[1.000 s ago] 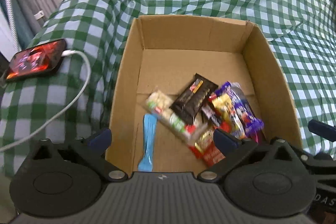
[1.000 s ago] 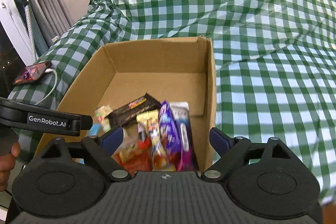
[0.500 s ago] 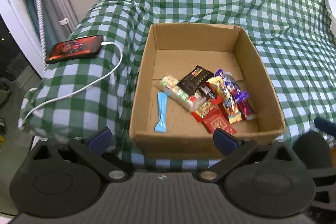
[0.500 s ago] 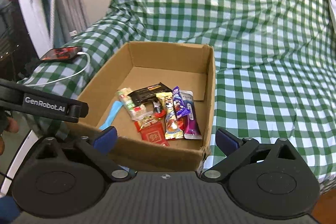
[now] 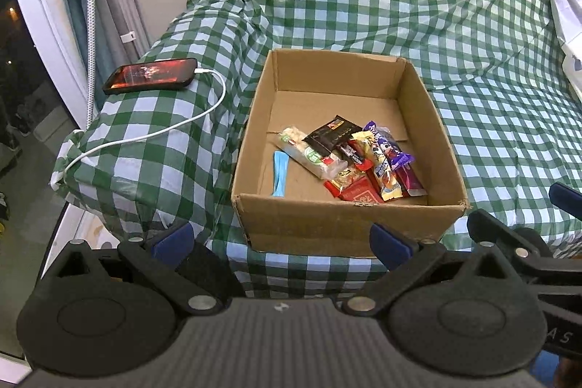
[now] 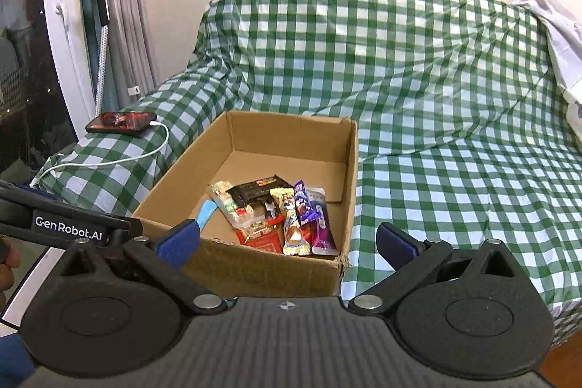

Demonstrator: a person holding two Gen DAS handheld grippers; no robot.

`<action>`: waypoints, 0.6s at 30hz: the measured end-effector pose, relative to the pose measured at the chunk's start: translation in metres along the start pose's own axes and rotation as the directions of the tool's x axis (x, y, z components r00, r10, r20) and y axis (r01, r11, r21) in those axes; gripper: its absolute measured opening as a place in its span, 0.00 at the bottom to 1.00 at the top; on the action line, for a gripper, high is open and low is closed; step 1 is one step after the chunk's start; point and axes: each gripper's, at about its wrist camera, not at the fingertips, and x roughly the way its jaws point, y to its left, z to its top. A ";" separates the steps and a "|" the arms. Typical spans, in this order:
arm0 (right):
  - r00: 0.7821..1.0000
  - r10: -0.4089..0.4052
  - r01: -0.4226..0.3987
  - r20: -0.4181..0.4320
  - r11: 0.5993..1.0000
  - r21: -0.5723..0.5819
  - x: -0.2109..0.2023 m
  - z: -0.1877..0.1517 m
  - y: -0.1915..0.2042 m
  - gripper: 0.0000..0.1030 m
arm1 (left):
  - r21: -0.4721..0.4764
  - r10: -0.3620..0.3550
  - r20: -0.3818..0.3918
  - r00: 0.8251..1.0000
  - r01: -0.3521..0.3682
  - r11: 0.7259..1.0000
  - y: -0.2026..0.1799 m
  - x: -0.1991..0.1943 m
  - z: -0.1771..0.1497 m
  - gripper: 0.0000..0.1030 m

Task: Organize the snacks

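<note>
Sitting at the middle of both views, the cardboard box (image 5: 349,228) rests on the green-checked sofa cover (image 5: 400,6), and it looks smaller and farther off than a second ago, when its inside filled the frames. Both tools have drawn back and up: the left tool (image 5: 280,240) and the right tool (image 6: 289,240) now hang in front of the box's near wall, each with its blue-tipped fingers spread wide apart and nothing between them. Snack packets (image 5: 354,157) lie heaped on the box floor toward its near right corner, a black bar (image 5: 333,135) on top and a purple wrapper (image 5: 398,160) at the right edge; a light blue stick (image 5: 279,173) lies apart to their left. At the upper left, a lit phone (image 5: 151,75) with a white cable (image 5: 152,135) rests on the covered armrest.
</note>
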 end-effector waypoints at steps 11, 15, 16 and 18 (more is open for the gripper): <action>0.999 0.004 -0.004 0.032 1.000 -0.022 -0.008 -0.003 0.007 0.99 | 0.023 0.042 -0.001 0.999 -0.042 0.999 0.000 -0.004 -0.006 1.00; 1.000 0.005 -0.004 0.028 0.999 -0.040 -0.007 -0.004 0.010 0.99 | 0.030 0.060 0.013 0.998 -0.060 0.998 0.000 -0.003 -0.005 1.00; 1.000 0.004 -0.003 0.024 0.999 -0.047 -0.006 -0.004 0.011 0.99 | 0.030 0.065 0.016 0.998 -0.065 0.997 0.000 -0.002 -0.005 1.00; 1.000 0.000 0.001 0.019 0.998 -0.060 -0.003 -0.004 0.012 0.99 | 0.027 0.070 0.016 0.997 -0.070 0.997 0.000 0.000 -0.002 1.00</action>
